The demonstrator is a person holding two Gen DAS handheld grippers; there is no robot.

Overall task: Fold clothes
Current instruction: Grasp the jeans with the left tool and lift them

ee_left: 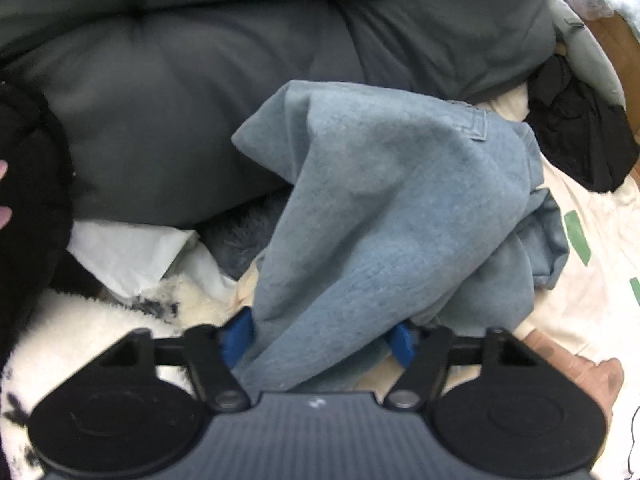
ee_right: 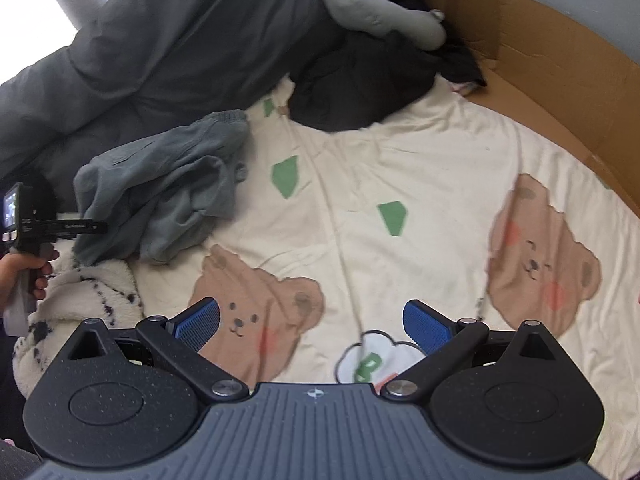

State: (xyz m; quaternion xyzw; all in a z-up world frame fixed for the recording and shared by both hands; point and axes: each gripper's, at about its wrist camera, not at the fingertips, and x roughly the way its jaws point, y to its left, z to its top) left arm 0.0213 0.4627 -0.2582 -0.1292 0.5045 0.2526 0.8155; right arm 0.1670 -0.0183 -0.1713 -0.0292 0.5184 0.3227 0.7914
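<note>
A blue-grey sweatshirt-like cotton garment (ee_left: 380, 216), bunched and unfolded, hangs from the left gripper (ee_left: 320, 336), whose blue pads (ee_left: 236, 336) sit on either side of a gathered fold, apparently pinching it. The rest of the garment slumps onto a cream bedsheet printed with brown bears (ee_right: 400, 184). The right gripper (ee_right: 312, 320) hovers above this sheet with its jaws spread wide and nothing between them, over a printed bear. To the sheet's left lies a white fleece blanket with black marks (ee_right: 80, 292), where a hand (ee_right: 16, 276) holds the left tool's handle. Beyond the sheet lie a dark grey duvet (ee_right: 168, 40), a black garment (ee_right: 360, 88) and brown cardboard (ee_right: 540, 60). Likely risk: the left grip holds a thick bunch, so lifting could let layers slip free or twist the garment.
</note>
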